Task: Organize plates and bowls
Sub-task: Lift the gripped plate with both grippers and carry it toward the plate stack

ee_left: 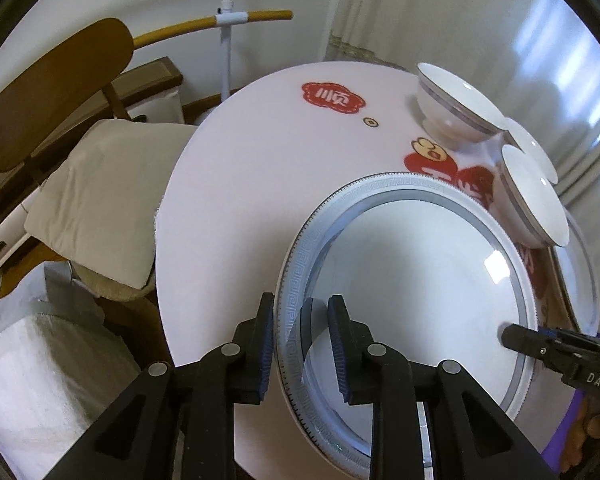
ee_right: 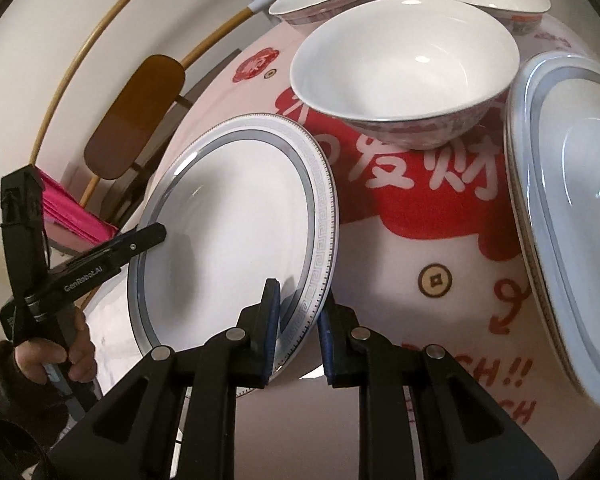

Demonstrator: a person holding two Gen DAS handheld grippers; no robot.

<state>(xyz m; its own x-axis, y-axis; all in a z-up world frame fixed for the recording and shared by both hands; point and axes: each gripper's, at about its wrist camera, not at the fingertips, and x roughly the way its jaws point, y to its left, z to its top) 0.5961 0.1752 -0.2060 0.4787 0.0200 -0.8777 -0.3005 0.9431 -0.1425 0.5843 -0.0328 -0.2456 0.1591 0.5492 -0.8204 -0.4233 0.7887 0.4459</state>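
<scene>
- A white plate [ee_left: 420, 292] with a grey key-pattern rim was held between two claws, above a round tabletop [ee_left: 240, 208] covered in a pale cloth with red prints.
- The left claw [ee_left: 300, 344] was closed narrow on the plate's rim at about 8 o'clock, one pad outside the rim and one inside it.
- The right claw [ee_right: 298, 334] was closed narrow on the opposite rim; in the left view its tip [ee_left: 516, 338] showed at the plate's 4 o'clock.
- In the right view the plate [ee_right: 236, 232] sat tilted, its far edge higher than the gripped edge.
- Three white bowls stood beyond it; the nearest bowl [ee_right: 404, 68] was at 1 o'clock from the plate, close to its rim.
- A second plate stack [ee_right: 568, 200] lay at 3 o'clock in the right view.
- Risk, as a judgement: each claw pinched only a thin strip of glazed rim, so the plate could slip or swing if either hand moved out of step with the other.
- Risk: the raised edge could clip the nearest bowl on the way across, chipping both.
- Risk: releasing on the stack off-centre could let the plate slide off.
</scene>
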